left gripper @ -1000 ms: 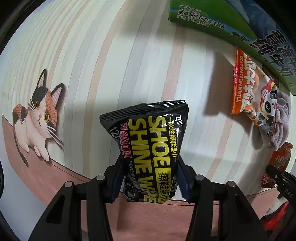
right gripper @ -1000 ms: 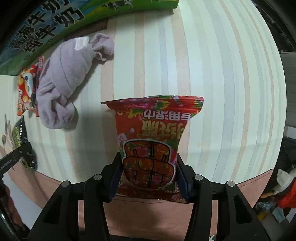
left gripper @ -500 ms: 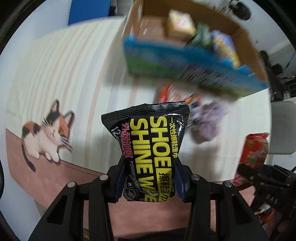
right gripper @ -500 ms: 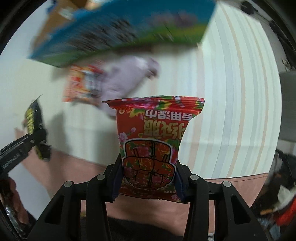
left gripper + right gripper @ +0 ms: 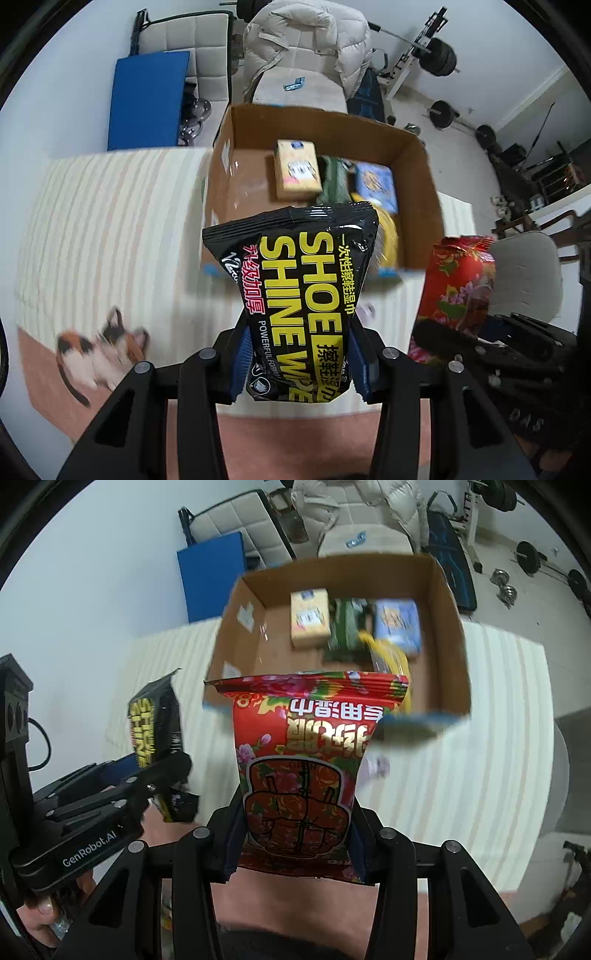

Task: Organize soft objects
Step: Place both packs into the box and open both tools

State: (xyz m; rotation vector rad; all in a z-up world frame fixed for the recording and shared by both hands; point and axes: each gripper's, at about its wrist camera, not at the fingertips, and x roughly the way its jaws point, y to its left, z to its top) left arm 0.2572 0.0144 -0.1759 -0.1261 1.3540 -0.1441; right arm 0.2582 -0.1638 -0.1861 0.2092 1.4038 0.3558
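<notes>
We had both wrist cameras looking steeply down along their own fingers from above the striped tablecloth [image 5: 110,229], with the cardboard box [image 5: 413,147] ahead in each. The left view caught the right gripper [image 5: 439,339] at its right edge; the right view caught the left gripper [image 5: 173,775] at its left

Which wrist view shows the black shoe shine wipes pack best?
The left wrist view: the shoe shine wipes pack faces the camera, label readable, clamped in the left gripper. The right wrist view shows it only small, at an angle, off to the left.
</notes>
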